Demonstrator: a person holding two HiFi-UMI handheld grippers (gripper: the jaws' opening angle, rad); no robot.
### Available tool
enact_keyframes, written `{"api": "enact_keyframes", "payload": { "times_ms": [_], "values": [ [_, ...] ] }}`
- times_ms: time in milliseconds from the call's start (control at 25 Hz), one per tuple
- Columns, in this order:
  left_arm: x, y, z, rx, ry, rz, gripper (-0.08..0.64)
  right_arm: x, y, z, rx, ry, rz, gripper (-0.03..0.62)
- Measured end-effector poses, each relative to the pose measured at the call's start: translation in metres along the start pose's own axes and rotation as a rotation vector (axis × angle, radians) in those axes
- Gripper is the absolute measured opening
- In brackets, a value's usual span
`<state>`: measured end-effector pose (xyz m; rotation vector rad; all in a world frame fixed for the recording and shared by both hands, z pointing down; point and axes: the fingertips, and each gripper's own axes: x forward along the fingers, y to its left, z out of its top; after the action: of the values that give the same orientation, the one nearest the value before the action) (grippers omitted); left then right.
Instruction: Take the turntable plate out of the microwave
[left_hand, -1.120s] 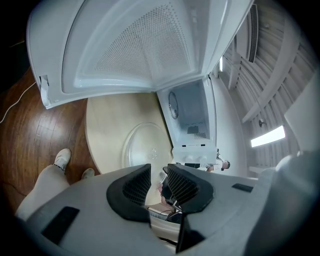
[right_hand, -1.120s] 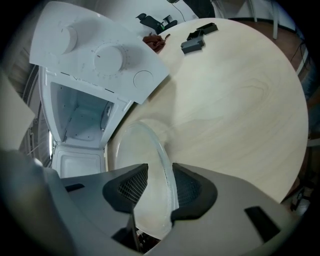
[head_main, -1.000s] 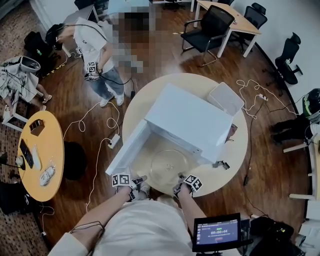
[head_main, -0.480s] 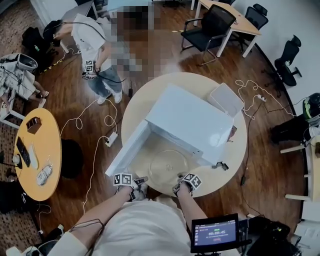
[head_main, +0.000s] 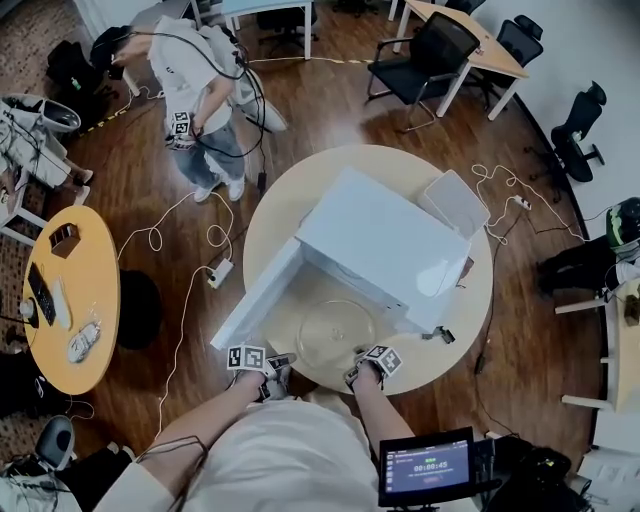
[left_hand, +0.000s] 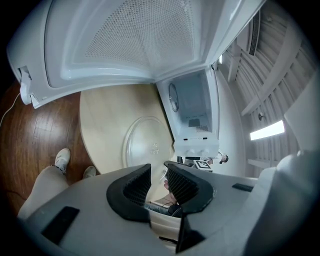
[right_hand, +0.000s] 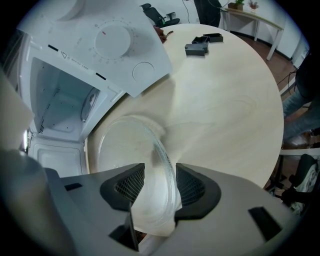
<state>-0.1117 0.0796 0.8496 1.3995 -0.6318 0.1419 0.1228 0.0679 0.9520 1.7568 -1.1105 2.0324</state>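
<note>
Turntable plate (head_main: 335, 332) rests on table (head_main: 470, 300) outside microwave (head_main: 385, 240).

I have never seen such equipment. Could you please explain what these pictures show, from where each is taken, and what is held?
There is no robot: a person holds a hand-held gripper in each hand. The wide picture comes from a camera on the person's head, looking down. The other two come from cameras riding on the left hand-held gripper and the right hand-held gripper. On the round table stands a white microwave with its door open; the glass turntable plate lies before it. The right jaws have just been opening; the plate's rim stands between them, not squeezed. The left jaws are slightly apart and empty.
</note>
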Motion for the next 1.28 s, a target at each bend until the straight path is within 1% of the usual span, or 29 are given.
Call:
{"api": "enact_keyframes", "payload": {
  "times_ms": [120, 200, 560, 880, 1000, 1080, 1160, 1280],
  "values": [
    [0.001, 0.000, 0.001, 0.003, 0.000, -0.004, 0.091, -0.001, -0.002, -0.002, -0.035, 0.009, -0.055, 0.170],
    [0.001, 0.000, -0.001, 0.007, 0.003, -0.006, 0.092, -0.003, -0.002, -0.002, -0.043, 0.007, -0.066, 0.170],
    [0.002, -0.005, -0.006, 0.011, 0.018, -0.013, 0.092, -0.012, 0.003, 0.010, -0.072, -0.012, -0.055, 0.170],
    [0.006, -0.013, -0.006, 0.035, 0.048, -0.041, 0.092, -0.034, 0.006, 0.017, -0.141, -0.077, -0.027, 0.170],
    [0.012, -0.023, -0.004, 0.050, 0.065, -0.065, 0.091, -0.043, 0.008, 0.022, -0.140, -0.111, 0.016, 0.170],
    [0.012, -0.030, -0.005, 0.074, 0.072, -0.078, 0.092, -0.050, 0.018, 0.020, -0.161, -0.131, 0.083, 0.170],
    [0.014, -0.040, -0.006, 0.114, 0.083, -0.091, 0.092, -0.065, 0.036, 0.017, -0.220, -0.162, 0.170, 0.170],
    [0.020, -0.065, -0.004, 0.205, 0.090, -0.120, 0.091, -0.099, 0.067, 0.018, -0.368, -0.240, 0.270, 0.170]
  ]
}}
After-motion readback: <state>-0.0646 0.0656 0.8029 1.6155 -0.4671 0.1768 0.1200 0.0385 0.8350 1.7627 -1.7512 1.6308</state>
